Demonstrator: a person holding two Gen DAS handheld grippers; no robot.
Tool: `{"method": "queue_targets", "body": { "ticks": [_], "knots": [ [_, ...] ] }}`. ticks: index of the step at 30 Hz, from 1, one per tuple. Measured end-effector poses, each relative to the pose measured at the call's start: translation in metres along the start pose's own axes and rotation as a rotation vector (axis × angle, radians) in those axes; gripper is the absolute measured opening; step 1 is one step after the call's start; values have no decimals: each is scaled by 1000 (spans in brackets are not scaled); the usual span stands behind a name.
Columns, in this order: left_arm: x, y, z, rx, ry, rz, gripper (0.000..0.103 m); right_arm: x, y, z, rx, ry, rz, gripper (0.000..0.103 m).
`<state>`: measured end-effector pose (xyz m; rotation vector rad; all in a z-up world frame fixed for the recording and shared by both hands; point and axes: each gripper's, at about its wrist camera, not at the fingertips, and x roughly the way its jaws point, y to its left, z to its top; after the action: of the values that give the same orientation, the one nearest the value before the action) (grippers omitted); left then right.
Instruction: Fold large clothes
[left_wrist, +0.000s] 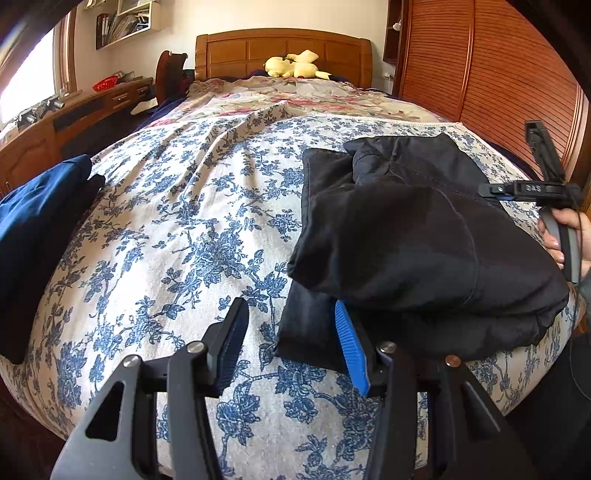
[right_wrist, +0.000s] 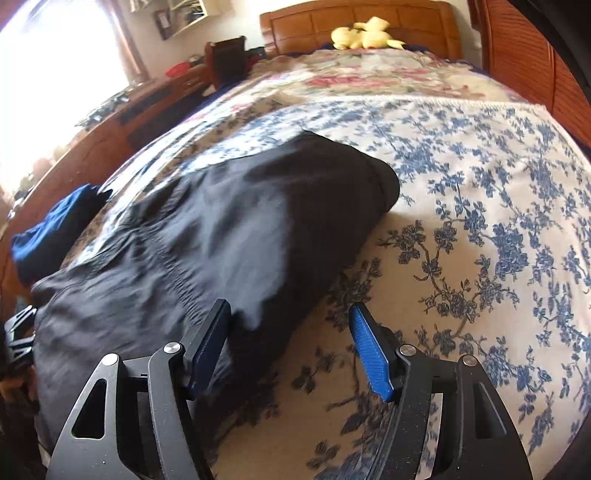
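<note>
A folded black garment lay on the blue-flowered bedspread of a bed, toward the near edge and the right side of the left wrist view; in the right wrist view it filled the left and centre. It was doubled over itself, the upper layer lying on a lower layer whose corner projected at the near left.

The left tongs stood partly open above the bedspread. Their blue-padded finger was at the near left corner of the garment's lower layer, just under the edge of the upper fold; whether it touched the cloth cannot be told. The other finger was over bare bedspread. No cloth was pinched between the pads.

The right tongs stood open, gripping nothing. Their left finger overlapped the near right edge of the black garment, and the blue-padded finger was over the bedspread. Cloth at that edge lay partly in the gap, but the pads did not press on it. This view was motion-blurred. In the left wrist view, the right tongs appeared at the far right edge, held by a hand.

A dark blue garment lay at the left edge of the bed, well apart from the black one. A yellow plush toy rested against the wooden headboard at the far end.
</note>
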<state>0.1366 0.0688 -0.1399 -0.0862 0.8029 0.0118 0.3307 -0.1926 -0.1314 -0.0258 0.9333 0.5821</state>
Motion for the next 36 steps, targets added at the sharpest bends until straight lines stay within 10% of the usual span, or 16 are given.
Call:
{"method": "queue_targets", "body": {
  "ticks": [19,36],
  "knots": [
    [20,6,-5,18,35,-38,52,69,-14,39,55,7,41,90],
    [16,2,-7,14,41,-10,52,61,-7,34,33,-6,44,68]
  ]
}}
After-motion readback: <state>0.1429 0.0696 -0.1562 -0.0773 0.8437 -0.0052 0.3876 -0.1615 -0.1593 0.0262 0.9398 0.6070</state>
